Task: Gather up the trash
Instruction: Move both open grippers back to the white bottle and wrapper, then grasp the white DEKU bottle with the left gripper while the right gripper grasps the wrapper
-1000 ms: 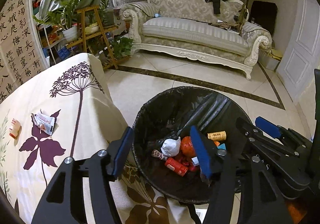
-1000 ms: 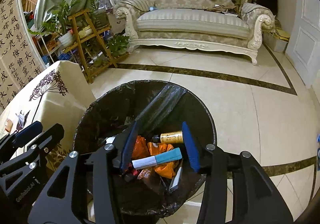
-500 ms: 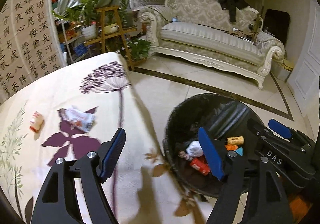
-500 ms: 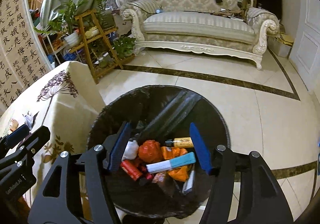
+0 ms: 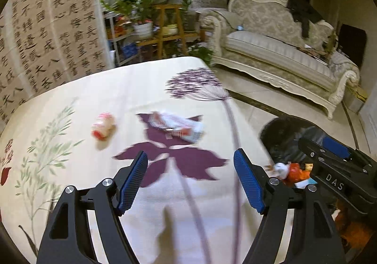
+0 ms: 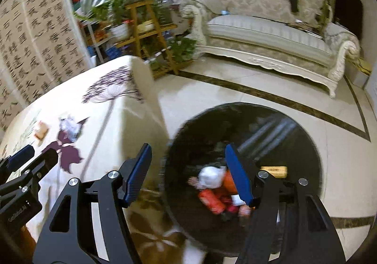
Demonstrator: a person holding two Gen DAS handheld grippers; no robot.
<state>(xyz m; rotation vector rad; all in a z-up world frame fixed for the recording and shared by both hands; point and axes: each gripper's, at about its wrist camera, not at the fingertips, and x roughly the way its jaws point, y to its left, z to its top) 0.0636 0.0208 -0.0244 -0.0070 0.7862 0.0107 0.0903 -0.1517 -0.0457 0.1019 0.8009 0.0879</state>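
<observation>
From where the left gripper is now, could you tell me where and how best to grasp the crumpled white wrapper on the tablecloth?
Grip the crumpled wrapper across its narrow middle, coming down from above with the open left gripper. It lies flat and elongated on the tablecloth, clear of the small bottle, so pads straddling its short width should probably close on the raised folds.

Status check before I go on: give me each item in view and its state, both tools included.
left tool: open, empty; jaws have just been opening.
right tool: open, empty; jaws have just been opening.
crumpled wrapper: lying on the tablecloth, not picked up.
small pink bottle: on its side on the tablecloth.
trash bin: black liner, several pieces of rubbish at the bottom.
tablecloth: spread over the table.
</observation>
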